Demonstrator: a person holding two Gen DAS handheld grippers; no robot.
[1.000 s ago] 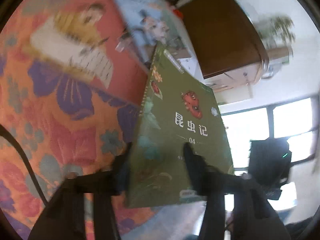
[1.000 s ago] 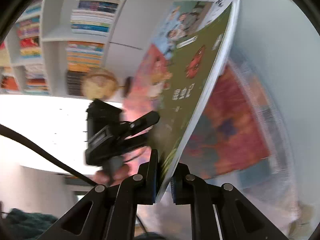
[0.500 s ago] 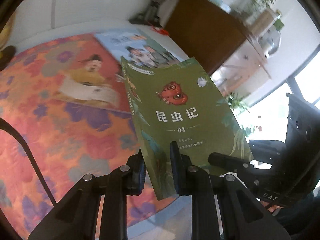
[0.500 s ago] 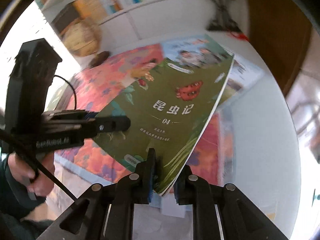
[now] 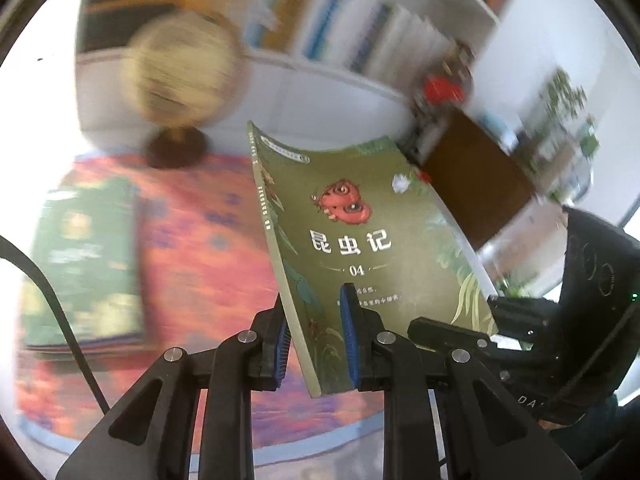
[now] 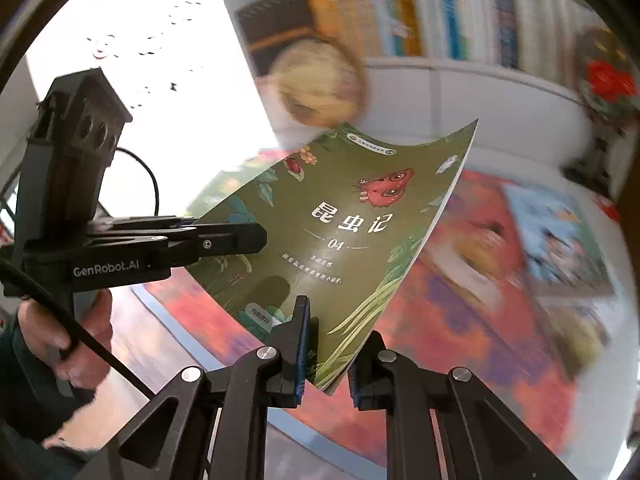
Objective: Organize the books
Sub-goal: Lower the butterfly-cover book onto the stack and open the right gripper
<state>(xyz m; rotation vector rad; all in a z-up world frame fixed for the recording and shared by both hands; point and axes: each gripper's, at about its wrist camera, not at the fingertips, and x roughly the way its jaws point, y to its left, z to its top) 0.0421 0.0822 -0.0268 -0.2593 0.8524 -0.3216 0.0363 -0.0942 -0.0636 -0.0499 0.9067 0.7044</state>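
- I have the green book [image 5: 360, 240] off the table, carried between both grippers above the floral cloth [image 5: 192, 248]; it touches nothing but my pads.
- Two grips make sense here, I think: the book is a thin paperback and its cover already bows in the right wrist view, so one corner hold would let it droop.
- The left gripper [image 5: 316, 340] is nearly closed and clamped on the bottom edge close to the spine; blue pads press both faces.
- The right gripper [image 6: 326, 344] is nearly closed too, pinching the bottom corner on the open-page side, one pad on the cover and one behind.
- In the right wrist view the left gripper's finger lies across the cover, with a hand [image 6: 68, 340] on its handle.
- The book is tilted, cover facing the cameras, top edge aimed at the globe [image 5: 180, 68] and the shelves [image 6: 440, 16] behind it.
- A stack of green books [image 5: 84, 264] lies on the cloth to the left, and other books [image 6: 556, 236] lie flat to the right; I judge the stack the likely destination, though the shelves are possible.
- Background is smeared, so finer detail there I cannot tell.
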